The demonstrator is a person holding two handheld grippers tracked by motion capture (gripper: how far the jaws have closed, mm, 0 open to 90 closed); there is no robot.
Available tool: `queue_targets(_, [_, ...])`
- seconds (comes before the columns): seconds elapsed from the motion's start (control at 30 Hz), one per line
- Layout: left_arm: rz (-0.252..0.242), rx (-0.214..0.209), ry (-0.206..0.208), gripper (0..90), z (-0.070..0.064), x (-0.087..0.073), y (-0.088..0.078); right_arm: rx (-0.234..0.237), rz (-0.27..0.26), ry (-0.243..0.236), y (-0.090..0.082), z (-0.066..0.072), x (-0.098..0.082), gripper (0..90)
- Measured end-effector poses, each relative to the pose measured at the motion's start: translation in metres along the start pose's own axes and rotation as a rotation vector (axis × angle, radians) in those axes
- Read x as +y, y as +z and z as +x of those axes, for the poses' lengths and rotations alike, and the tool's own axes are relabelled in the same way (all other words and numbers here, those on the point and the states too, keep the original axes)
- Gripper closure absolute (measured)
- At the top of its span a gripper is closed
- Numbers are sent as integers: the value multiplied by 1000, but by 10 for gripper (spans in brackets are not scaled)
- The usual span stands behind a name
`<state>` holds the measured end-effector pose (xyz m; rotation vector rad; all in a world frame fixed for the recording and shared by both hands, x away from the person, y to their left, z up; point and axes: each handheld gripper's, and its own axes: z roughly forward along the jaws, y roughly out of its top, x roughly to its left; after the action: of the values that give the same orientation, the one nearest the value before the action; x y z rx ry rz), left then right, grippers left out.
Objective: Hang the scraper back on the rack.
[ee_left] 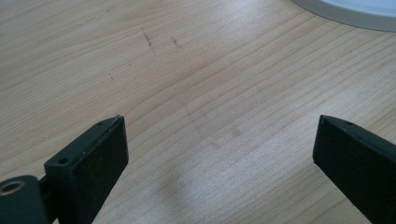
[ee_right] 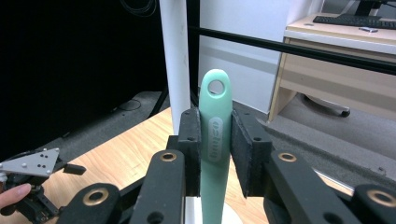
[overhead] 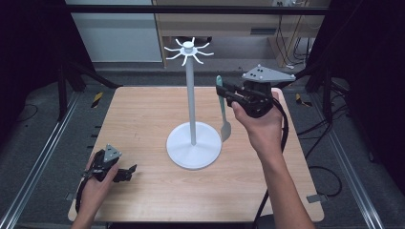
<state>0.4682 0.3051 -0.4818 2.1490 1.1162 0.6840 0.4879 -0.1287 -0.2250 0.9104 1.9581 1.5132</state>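
On the wooden desk (overhead: pixel 143 124), a white hook stand (overhead: pixel 192 109) set at the middle, right claw (overhead: pixel 222 90) raised beside its pole, clamped on a green spatula (overhead: pixel 223 112) hung upright, left claw (overhead: pixel 128 172) rested near the front-left edge, spread apart, nothing gripped.

High view overhead – gripper views close, sharing stand (overhead: pixel 193 138)

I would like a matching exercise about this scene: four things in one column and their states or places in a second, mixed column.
Things:
1. left hand-held gripper
2. right hand-held gripper
3. green utensil
4. white stand

States:
A. hangs upright, hole end on top
B. jaws open, low over the table
C. upright at the table's middle
D. clamped on a handle

Pairs: 1-B, 2-D, 3-A, 4-C
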Motion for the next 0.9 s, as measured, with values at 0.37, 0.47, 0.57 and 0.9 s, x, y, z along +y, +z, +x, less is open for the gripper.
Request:
queue_targets(0.37, [0,-1,0,30,0,0,0,9,-18,-10,1,4,8,747])
queue_targets(0.47, [0,-1,0,30,0,0,0,10,-21,-10,1,4,10,747])
queue_targets(0.57, [-1,0,0,30,0,0,0,13,-25,-13,1,6,12,747])
queue_targets(0.9, [0,0,1,30,0,0,0,18,-35,-17,0,8,17,746])
